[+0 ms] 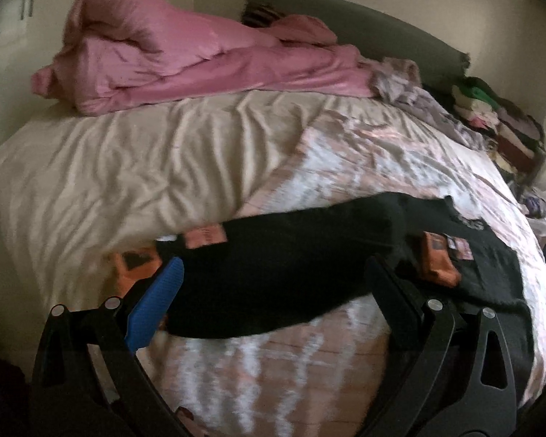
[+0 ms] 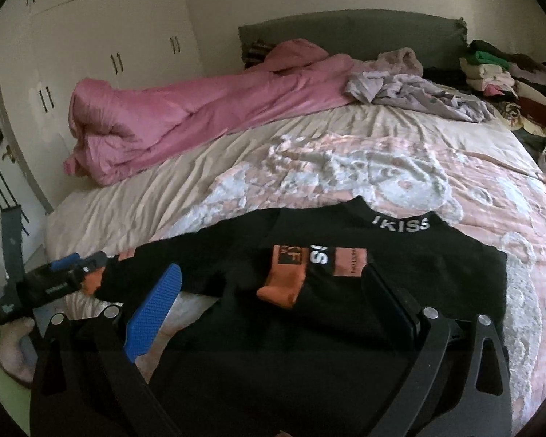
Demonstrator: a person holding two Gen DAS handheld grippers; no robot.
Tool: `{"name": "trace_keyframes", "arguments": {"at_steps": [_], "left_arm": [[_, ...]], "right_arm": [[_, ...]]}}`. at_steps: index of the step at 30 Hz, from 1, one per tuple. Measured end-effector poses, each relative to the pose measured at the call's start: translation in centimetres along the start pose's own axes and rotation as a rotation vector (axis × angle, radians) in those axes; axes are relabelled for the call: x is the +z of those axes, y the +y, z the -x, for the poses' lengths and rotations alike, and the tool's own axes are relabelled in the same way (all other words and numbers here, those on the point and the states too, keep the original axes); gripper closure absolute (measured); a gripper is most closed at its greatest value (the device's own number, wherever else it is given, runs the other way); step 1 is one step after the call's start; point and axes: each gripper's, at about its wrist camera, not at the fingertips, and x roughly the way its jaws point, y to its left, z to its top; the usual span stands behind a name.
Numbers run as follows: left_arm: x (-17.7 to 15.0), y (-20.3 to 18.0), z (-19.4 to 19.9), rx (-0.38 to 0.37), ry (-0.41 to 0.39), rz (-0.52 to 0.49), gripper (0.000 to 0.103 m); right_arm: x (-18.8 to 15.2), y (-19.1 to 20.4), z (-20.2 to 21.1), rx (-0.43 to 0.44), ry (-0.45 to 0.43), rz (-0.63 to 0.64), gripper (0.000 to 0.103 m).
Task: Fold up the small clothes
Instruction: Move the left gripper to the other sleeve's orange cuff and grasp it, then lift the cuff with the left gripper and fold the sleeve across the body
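A black long-sleeved top [image 2: 400, 273] with "KISS" on the collar and orange cuffs lies flat on the patterned bedspread. One sleeve [image 1: 291, 255] stretches out to the left; the other is folded across the chest, its orange cuff [image 2: 284, 284] near the print. My left gripper [image 1: 273, 280] is open over the stretched sleeve, near its orange cuff [image 1: 134, 266]. It also shows in the right wrist view [image 2: 72, 269] at that cuff. My right gripper [image 2: 273, 291] is open and empty above the top's lower body.
A rolled pink duvet [image 2: 200, 116] lies across the bed's far left. A crumpled lilac garment [image 2: 418, 94] sits by the grey headboard [image 2: 345, 32]. Stacked folded clothes [image 2: 502, 73] are at the far right. White wardrobes [image 2: 109, 36] stand on the left.
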Motion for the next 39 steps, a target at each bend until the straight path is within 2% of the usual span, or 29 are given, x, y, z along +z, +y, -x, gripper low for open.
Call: {"name": "trace_keyframes", "arguments": {"at_steps": [4, 14, 20, 27, 32, 34, 39], "left_arm": [[0.1, 2.4, -0.1, 0.039, -0.003, 0.035, 0.01], [-0.1, 7.6, -0.5, 0.069, 0.012, 0.136, 0.01], [-0.8, 10.8, -1.9, 0.05, 0.067, 0.221, 0.01], [-1.6, 11.8, -3.0, 0.074, 0.092, 0.243, 0.01], [-2.2, 11.9, -4.7, 0.0, 0.135, 0.265, 0.024], [-2.7, 12.0, -5.3, -0.004, 0.156, 0.278, 0.034], [-3.3, 11.9, -6.2, 0.014, 0.173, 0.285, 0.043]], "right_arm": [[0.0, 1.2, -1.4, 0.007, 0.018, 0.018, 0.005], [0.4, 4.5, -4.2, 0.032, 0.048, 0.08, 0.005], [0.4, 6.6, -6.1, 0.045, 0.072, 0.123, 0.005], [-0.1, 7.8, -7.7, 0.052, 0.092, 0.145, 0.005], [-1.3, 7.4, -8.5, 0.054, 0.118, 0.129, 0.005], [-1.8, 7.2, -8.7, 0.053, 0.131, 0.12, 0.005], [-2.9, 6.3, -9.4, 0.048, 0.15, 0.096, 0.005]]}}
